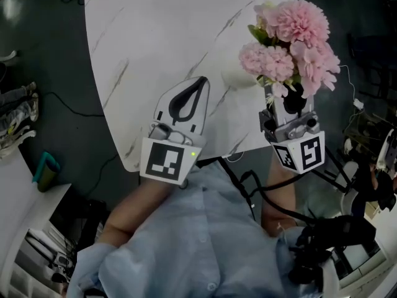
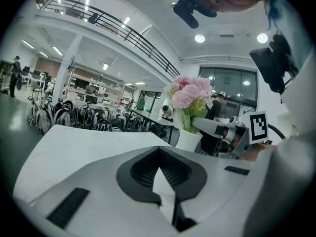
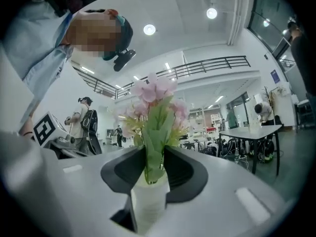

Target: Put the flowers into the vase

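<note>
White narrow vase [image 3: 148,201] sits closest, on the marble-patterned white table [image 1: 155,30], already holding the pink carnation-like bunch of flowers [image 3: 155,98] — likely light, floppy, crushable; take the green stems [image 3: 153,147], never the heads. Right gripper [image 3: 154,157] brackets those stems, jaws apart, not squeezing — left gripper [image 2: 159,154] is pinched together, empty.

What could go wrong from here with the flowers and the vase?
1. The stems sit inside the right gripper, just above the vase; backing away crooked could snag them and tip it.
2. The flowers look bulky over a narrow vase, so it might topple once left alone.
</note>
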